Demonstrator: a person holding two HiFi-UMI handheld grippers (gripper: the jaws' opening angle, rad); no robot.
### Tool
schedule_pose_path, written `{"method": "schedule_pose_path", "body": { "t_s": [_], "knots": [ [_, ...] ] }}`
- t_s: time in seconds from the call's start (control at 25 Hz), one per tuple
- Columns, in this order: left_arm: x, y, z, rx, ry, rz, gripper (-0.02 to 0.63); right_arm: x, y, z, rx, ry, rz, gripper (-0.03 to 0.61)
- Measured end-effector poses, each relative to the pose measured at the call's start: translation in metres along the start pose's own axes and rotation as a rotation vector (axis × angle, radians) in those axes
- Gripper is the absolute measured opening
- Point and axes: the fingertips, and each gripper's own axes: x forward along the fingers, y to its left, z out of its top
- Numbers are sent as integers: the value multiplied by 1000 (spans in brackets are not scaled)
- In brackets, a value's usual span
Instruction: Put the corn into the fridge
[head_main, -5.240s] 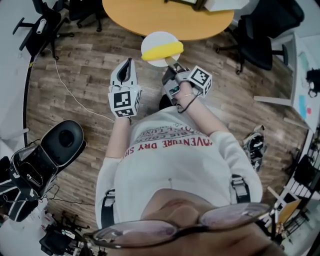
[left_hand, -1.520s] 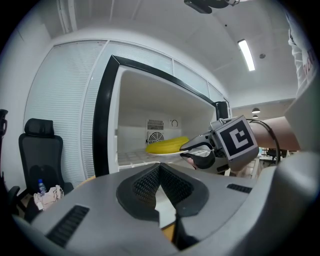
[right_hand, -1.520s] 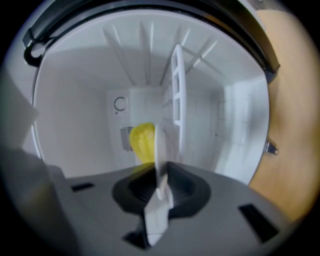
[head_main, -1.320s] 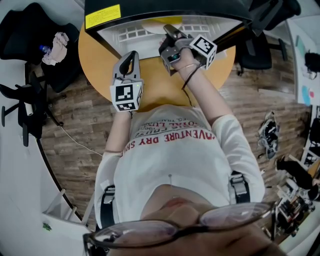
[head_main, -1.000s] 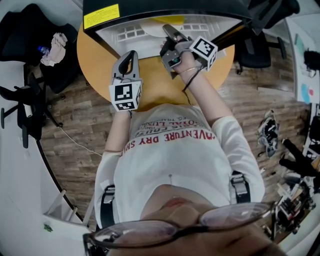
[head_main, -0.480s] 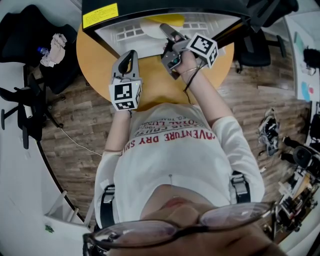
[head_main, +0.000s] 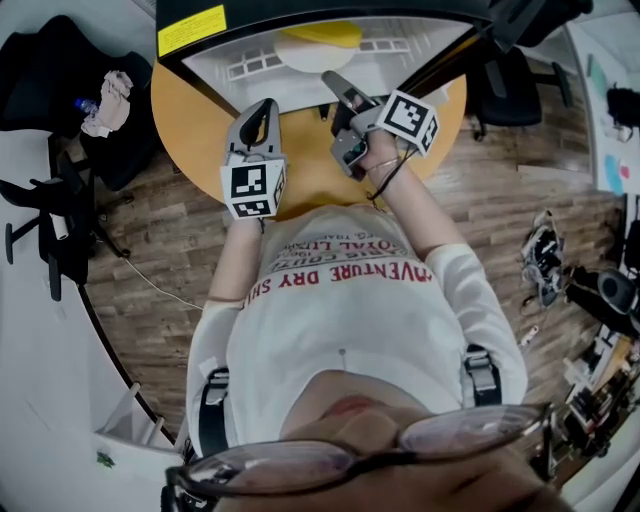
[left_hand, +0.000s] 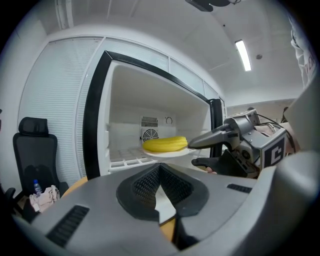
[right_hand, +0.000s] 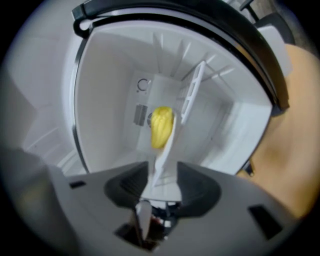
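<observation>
The yellow corn (head_main: 320, 35) lies on a white plate (head_main: 300, 56) on the shelf inside the open fridge (head_main: 250, 66). My right gripper (head_main: 332, 92) sits just in front of the fridge mouth. Its jaws are closing, and the plate's near rim (right_hand: 167, 150) runs edge-on between them without being pressed. The corn (right_hand: 161, 126) shows beyond the right gripper (right_hand: 162, 175). My left gripper (head_main: 264, 105) hovers over the table to the left, shut and empty. From the left gripper (left_hand: 160, 170) view, the corn (left_hand: 165, 144) rests on the plate (left_hand: 170, 154), with the right gripper (left_hand: 196, 152) at its rim.
The fridge stands on a round orange table (head_main: 190, 110), with its black door (head_main: 470, 40) swung open at the right. Black office chairs (head_main: 40, 60) stand at the left, one holding a cloth and a bottle (head_main: 108, 95). Wooden floor lies around.
The right gripper carried the plate with corn into the fridge, opened off it, rolled and drew back a little. The plate stays on the shelf. The left gripper kept still.
</observation>
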Motion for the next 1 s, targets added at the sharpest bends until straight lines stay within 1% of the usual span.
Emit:
{"method": "schedule_pose_path", "body": {
  "t_s": [0.04, 0.08, 0.16, 0.32, 0.4, 0.48, 0.56, 0.64, 0.72, 0.88, 0.96, 1.0],
  "knots": [
    [0, -2, 1, 2, 1, -3, 26, -2, -3, -1, -22, -2, -13, 135],
    [0, -5, 1, 4, 0, -5, 25, -5, -6, -2, -44, -5, -28, 57],
    [-2, -11, 4, 5, -2, -6, 26, -11, -6, -4, -73, -6, -43, 41],
    [-7, -24, 10, -1, -14, 4, 26, -25, 1, -10, -128, -1, -33, 29],
    [-10, -32, 13, -5, -20, 5, 25, -34, 4, -10, -189, -12, -23, 28],
    [-13, -41, 16, -11, -25, 4, 26, -43, 10, -9, -272, -30, 3, 28],
    [-15, -49, 18, -12, -29, 7, 25, -52, 16, -8, -385, -46, 30, 28],
    [-18, -56, 21, -12, -35, 13, 25, -61, 19, -7, -520, -62, 44, 28],
    [-21, -62, 22, -10, -39, 17, 25, -70, 23, -6, -676, -79, 48, 28],
    [-28, -67, 20, -10, -37, 37, 25, -87, 32, -10, -1021, -112, 49, 28],
    [-30, -68, 18, -12, -33, 48, 25, -93, 37, -12, -1157, -123, 49, 28],
    [-31, -69, 17, -13, -33, 51, 26, -95, 38, -13, -1204, -130, 50, 28]
  ]
}}
